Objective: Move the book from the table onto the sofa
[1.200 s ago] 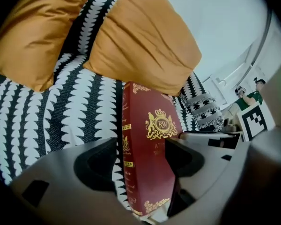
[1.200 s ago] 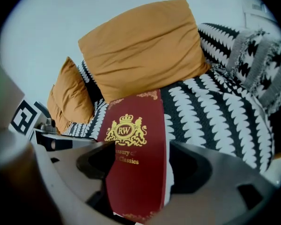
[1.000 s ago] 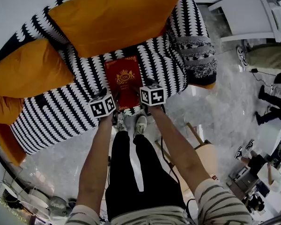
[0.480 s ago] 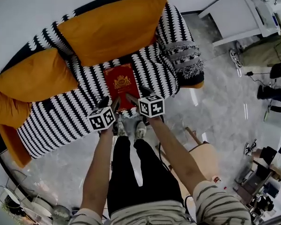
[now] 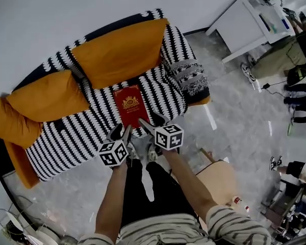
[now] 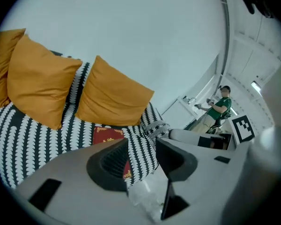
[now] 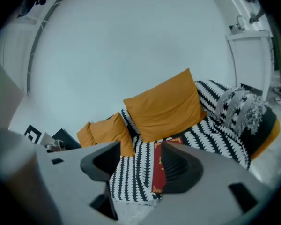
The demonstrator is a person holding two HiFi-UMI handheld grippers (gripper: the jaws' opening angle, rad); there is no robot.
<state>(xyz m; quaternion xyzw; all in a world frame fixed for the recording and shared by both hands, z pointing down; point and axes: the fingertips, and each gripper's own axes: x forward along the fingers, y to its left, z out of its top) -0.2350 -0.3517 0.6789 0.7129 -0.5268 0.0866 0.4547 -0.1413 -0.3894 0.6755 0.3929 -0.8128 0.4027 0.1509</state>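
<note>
The left gripper [image 5: 121,132] was empty, its jaws apart though just narrowing on nothing. The red book [image 5: 131,105] lay flat on the sofa [image 5: 66,131] seat, its near end by the front edge. A stray knock from the right gripper [image 5: 150,121], likewise empty and narrowing, could have slid it off.

Left gripper [image 5: 121,132] and right gripper [image 5: 150,121] sit side by side, angled forward and down, jaws apart, empty, just partly closed.
</note>
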